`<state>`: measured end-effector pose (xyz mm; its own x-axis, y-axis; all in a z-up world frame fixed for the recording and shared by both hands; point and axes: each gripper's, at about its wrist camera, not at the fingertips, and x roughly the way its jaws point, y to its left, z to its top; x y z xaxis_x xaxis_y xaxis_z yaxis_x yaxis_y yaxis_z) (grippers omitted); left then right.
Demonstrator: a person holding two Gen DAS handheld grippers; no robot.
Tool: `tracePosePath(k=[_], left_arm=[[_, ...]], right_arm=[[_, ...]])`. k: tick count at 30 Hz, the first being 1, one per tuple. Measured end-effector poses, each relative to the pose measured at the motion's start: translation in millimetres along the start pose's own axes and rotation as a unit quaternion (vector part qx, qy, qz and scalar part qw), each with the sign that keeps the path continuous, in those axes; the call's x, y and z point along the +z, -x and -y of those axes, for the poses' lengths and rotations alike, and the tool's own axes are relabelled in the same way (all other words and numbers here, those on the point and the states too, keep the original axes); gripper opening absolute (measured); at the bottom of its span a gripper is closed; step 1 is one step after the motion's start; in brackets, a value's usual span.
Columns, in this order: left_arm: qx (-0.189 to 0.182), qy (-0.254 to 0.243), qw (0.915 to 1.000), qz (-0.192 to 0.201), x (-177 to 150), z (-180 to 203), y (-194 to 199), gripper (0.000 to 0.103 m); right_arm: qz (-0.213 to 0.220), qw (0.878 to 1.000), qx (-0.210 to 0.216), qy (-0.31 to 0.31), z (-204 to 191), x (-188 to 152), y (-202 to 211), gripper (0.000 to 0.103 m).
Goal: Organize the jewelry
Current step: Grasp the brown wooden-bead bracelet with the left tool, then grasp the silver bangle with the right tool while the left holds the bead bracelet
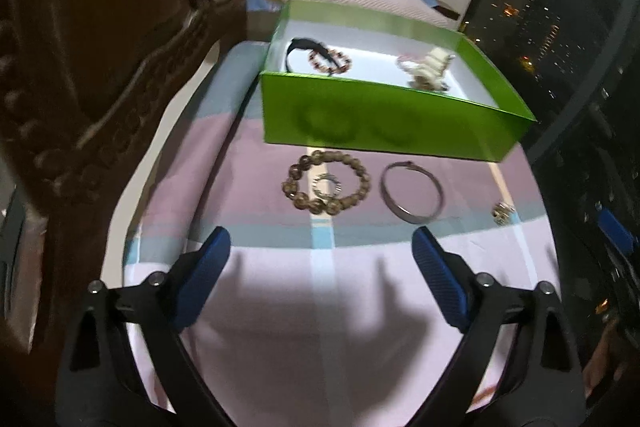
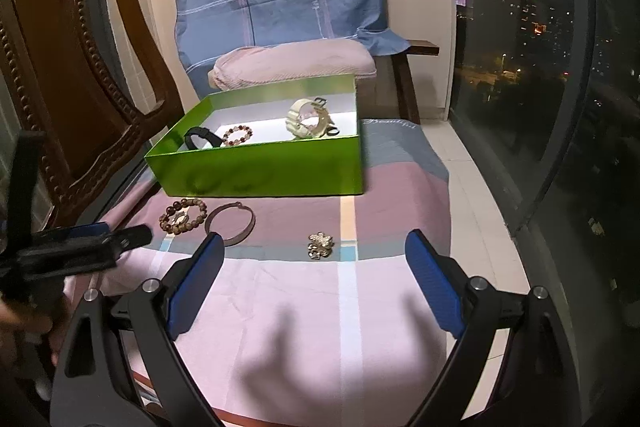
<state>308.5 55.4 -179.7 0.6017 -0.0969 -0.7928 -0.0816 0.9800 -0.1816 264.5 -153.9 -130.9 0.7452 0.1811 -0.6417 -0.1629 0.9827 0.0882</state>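
Both cameras look forward and down over the table (image 1: 280,307) toward the green box (image 1: 380,123). The left view sits nearer and further left, by the chair (image 1: 100,67). The right view sits further back, nearer the window (image 2: 520,67). Both share box (image 2: 260,171) and bangle (image 1: 412,197) (image 2: 231,223).

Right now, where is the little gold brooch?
In the right wrist view, the gold brooch lies on the striped cloth, right of the metal bangle.

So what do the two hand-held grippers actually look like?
Both match: the left hand-held gripper and the right hand-held gripper each have two blue, finely ribbed finger pads on black angular arms fastened with silver screws. No cables or markings show.
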Motion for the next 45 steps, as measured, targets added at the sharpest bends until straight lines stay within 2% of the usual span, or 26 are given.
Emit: tracePosePath(k=[5,7,18,20,23,27,29,34,38,40,43,45], left_arm=[[0.007,0.017,0.9998,-0.002,13,-7,-20,0.069],[0.008,0.027,0.9996,-0.008,16,-11,-28,0.054],[0.041,0.019,0.9989,-0.013,18,-17,-55,0.031],[0.059,0.002,0.9982,-0.008,18,-13,-56,0.026],[0.060,0.000,0.9982,-0.006,17,-15,-56,0.012],[0.052,-0.009,0.9986,-0.004,19,-12,-54,0.012],[0.052,-0.018,0.9984,0.017,21,-7,-40,0.012],[0.018,-0.041,0.9955,0.083,25,6,24,0.012],[-0.020,-0.053,0.9885,0.140,17,8,79,0.012],[-0.038,-0.062,0.9850,0.157,18,10,97,0.012],[-0.067,-0.076,0.9792,0.176,19,11,117,0.012],[-0.079,-0.076,0.9772,0.182,17,8,124,0.012]], right_arm=[[-0.005,1.000,0.003,0.006,-4,-2,-1,0.090],[-0.007,1.000,0.003,0.005,-2,-3,-2,0.090],[-0.016,1.000,0.004,0.001,2,-3,-7,0.090],[-0.017,1.000,0.004,0.002,2,-3,-7,0.090],[-0.020,1.000,0.005,0.002,2,-4,-9,0.090],[-0.023,1.000,0.006,0.002,2,-5,-11,0.090],[-0.023,1.000,0.007,0.001,1,-5,-12,0.090],[-0.017,1.000,0.017,0.013,-11,-4,-14,0.090],[-0.023,0.999,0.021,0.034,-32,0,-31,0.090],[-0.028,0.998,0.020,0.045,-44,5,-44,0.090],[-0.049,0.997,0.015,0.052,-58,13,-69,0.081],[-0.075,0.996,0.012,0.039,-62,17,-91,0.070]])
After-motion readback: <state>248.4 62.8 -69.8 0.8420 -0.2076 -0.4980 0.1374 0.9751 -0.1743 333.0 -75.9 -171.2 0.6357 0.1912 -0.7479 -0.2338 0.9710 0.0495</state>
